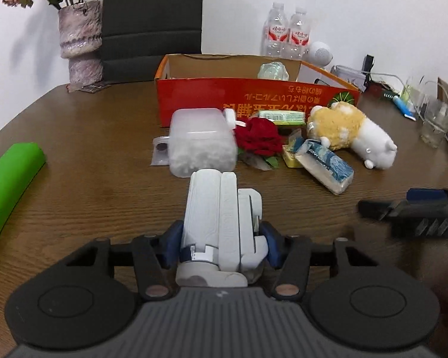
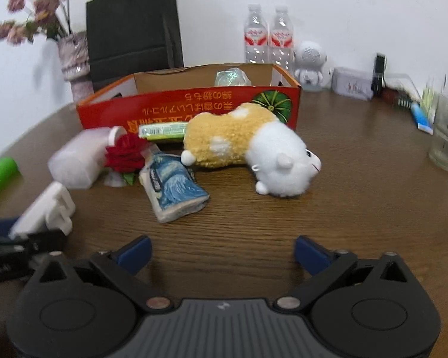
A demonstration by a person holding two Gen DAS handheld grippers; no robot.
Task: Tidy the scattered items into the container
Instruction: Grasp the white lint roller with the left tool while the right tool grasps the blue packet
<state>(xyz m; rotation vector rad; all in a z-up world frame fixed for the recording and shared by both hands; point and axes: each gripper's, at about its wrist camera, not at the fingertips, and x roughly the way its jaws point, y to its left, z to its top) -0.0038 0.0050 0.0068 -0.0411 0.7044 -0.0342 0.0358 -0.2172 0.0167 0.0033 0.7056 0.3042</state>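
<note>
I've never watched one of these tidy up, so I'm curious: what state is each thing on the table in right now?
Left gripper: shut on white folded holder.
Right gripper: open, empty.
Box: open, one wrapped green item inside.
Plush: lying on its side, outside box.
Rose: lying on table.
Tissue pack: lying flat.
Plastic jar: on its side, capped.
Bottles: upright.

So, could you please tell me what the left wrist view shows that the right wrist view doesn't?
Only the left wrist view: the left gripper with its jaws closed on the white plastic gadget. Only the right wrist view: the right gripper, jaws open and empty, and a white astronaut figurine. Both share the red cardboard box, the plush hamster and the rose.
</note>
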